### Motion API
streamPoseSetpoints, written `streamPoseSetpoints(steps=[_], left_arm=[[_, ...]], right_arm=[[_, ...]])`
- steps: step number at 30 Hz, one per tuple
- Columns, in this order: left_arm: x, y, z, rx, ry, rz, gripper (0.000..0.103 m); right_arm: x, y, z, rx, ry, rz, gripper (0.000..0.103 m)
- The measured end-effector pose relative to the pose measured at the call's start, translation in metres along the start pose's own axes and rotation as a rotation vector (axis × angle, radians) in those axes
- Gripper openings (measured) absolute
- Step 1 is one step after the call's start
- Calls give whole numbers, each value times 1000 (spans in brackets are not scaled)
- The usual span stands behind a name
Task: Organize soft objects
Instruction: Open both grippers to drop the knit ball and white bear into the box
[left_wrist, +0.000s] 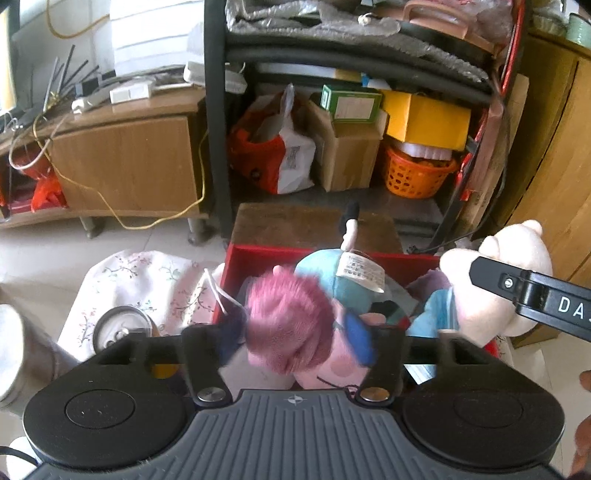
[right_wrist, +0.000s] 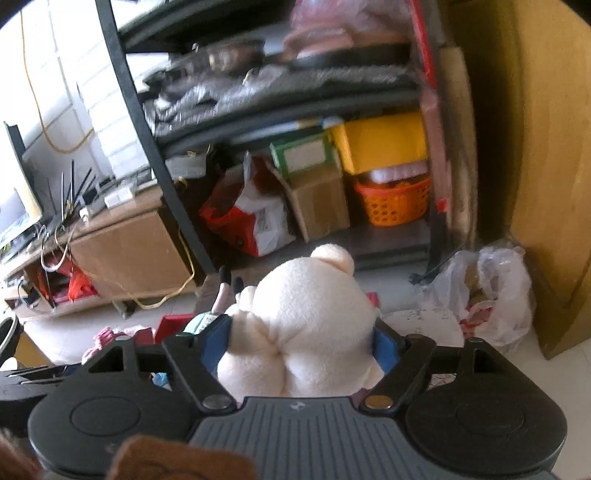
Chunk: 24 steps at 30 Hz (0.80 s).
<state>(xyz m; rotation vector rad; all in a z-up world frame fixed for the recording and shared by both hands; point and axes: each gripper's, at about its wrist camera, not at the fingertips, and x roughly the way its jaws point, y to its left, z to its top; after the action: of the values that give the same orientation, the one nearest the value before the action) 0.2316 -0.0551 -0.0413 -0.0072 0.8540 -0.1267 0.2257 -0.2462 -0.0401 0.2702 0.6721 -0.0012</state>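
Hovering over the open red cardboard box (left_wrist: 413, 266), the left claw (left_wrist: 295, 347) has a fuzzy pink-and-purple plush toy (left_wrist: 284, 325) between its spread fingers; the pads look loose on it, so I judge it released or close to it. The right claw (right_wrist: 303, 347) brackets a cream plush teddy bear (right_wrist: 314, 314), its blue pads (right_wrist: 386, 345) at the bear's flanks, and I cannot tell whether they press. A blue plush doll with a white label (left_wrist: 347, 277) already lies in the box. The risk: either toy could catch the box rim and tumble onto the pale tiled floor (left_wrist: 37, 254), since the box looks nearly full. Room is tight: the black metal shelf (left_wrist: 218, 129) stands just behind and the two claws crowd each other
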Motion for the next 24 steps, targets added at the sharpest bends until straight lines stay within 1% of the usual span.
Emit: streamPoseSetpoints(steps=[1, 2, 5, 10, 14, 15, 17, 21, 24], left_arm=[[2, 0, 0, -2, -2, 2, 72], [5, 0, 1, -1, 4, 6, 72], [8, -1, 0, -9, 18, 5, 76], [4, 3, -1, -15, 27, 3, 76], [-9, 5, -3, -26, 20, -16, 77], [-14, 5, -4, -24, 16, -18, 79], [-22, 4, -8, -21, 6, -20, 80], [-35, 2, -19, -28, 5, -29, 80], [-45, 4, -27, -37, -2, -26, 80]], right_arm=[[5, -1, -1, 8, 9, 1, 60], [10, -1, -1, 11, 19, 3, 60], [19, -1, -5, 9, 24, 8, 60], [16, -1, -4, 22, -9, 6, 60], [2, -3, -2, 33, -17, -14, 60], [-3, -3, -2, 30, -19, -22, 60], [-13, -1, -4, 16, -22, -43, 60], [-39, 5, -11, -39, -34, -74, 60], [-59, 3, -22, -12, -51, -80, 60]])
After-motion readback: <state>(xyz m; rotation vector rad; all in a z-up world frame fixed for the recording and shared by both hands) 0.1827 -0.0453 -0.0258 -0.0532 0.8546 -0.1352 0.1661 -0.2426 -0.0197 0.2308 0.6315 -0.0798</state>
